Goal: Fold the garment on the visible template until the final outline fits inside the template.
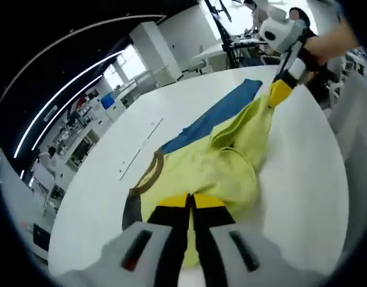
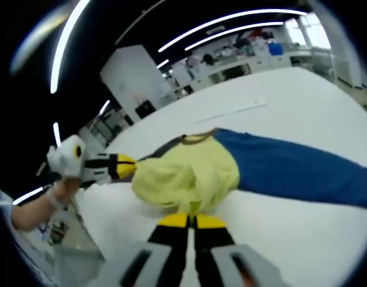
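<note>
Bright workroom with ceiling light strips and shelving far behind a white counter (image 1: 112, 179). On the counter, a yellow garment (image 1: 222, 164), bunched and lifted between both tongs, with a brown collar (image 1: 149, 173) and a dark patch at its near left in the left gripper view. Under and beyond it, a blue template (image 1: 216, 116) lying flat, stretching far toward the other tongs in that view and out to the right in the right gripper view (image 2: 297, 167).

Left tongs (image 1: 190, 200) closed on the near edge of the garment, yellow tips together over the cloth. Seen again in the right gripper view at far left (image 2: 132, 164), held by a hand (image 2: 55, 191), tips at the cloth's left end.

Right tongs (image 2: 192, 220) closed on the near fold of the garment. Seen from the left gripper view at far right (image 1: 276, 95), pinching the garment's far end, lifted off the counter.
</note>
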{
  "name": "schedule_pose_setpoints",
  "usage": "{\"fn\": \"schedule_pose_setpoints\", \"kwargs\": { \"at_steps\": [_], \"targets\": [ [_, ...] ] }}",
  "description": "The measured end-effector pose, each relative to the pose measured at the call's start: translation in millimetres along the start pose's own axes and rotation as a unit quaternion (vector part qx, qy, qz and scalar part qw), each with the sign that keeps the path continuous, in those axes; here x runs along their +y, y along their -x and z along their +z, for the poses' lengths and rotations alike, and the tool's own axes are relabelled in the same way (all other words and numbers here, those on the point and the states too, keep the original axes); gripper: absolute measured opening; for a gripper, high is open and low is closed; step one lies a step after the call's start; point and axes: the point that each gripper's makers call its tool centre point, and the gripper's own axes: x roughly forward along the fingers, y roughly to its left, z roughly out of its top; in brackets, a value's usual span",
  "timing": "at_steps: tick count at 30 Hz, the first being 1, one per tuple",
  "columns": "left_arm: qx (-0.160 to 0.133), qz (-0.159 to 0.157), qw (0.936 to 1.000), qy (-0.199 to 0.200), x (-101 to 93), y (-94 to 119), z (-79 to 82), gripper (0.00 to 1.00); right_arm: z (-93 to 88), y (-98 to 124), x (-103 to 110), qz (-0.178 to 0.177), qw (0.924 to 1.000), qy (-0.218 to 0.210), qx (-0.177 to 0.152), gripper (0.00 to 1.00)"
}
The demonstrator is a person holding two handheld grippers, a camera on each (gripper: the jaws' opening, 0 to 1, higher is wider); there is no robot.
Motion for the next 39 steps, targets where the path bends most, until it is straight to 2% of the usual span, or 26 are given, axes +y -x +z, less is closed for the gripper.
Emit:
{"fn": "schedule_pose_setpoints", "kwargs": {
  "at_steps": [5,9,13,19,32,36,39],
  "targets": [
    [0.009,-0.009,0.9999,0.007,6.3,-17,-1.1,0.0,0.6,3,-1,-0.004,1.0,-0.002,-0.002,0.0],
    [0.023,-0.033,0.999,0.021,3.7,-36,-11.3,0.0,-0.3,5,-5,-0.009,0.9999,-0.005,-0.003,0.0],
    [0.039,-0.061,0.9968,0.034,5.1,-55,-28.7,0.0,-0.8,8,-11,-0.014,0.9999,-0.006,-0.002,0.0],
    [0.054,-0.096,0.9915,0.069,5.0,-70,-43.6,0.0,-2.6,9,-16,-0.018,0.9997,-0.013,0.001,0.0],
    [0.073,-0.118,0.9869,0.082,0.6,-77,-54.9,0.0,-3.8,7,-20,-0.023,0.9995,-0.02,0.002,0.0],
    [0.059,-0.114,0.9868,0.099,3.2,-75,-47.3,0.0,-5.3,7,-19,-0.024,0.9995,-0.022,0.002,0.0],
    [0.036,-0.101,0.9887,0.104,12.1,-68,-37.8,0.03,-5.1,7,-19,-0.024,0.9995,-0.022,0.002,0.0]
  ]
}}
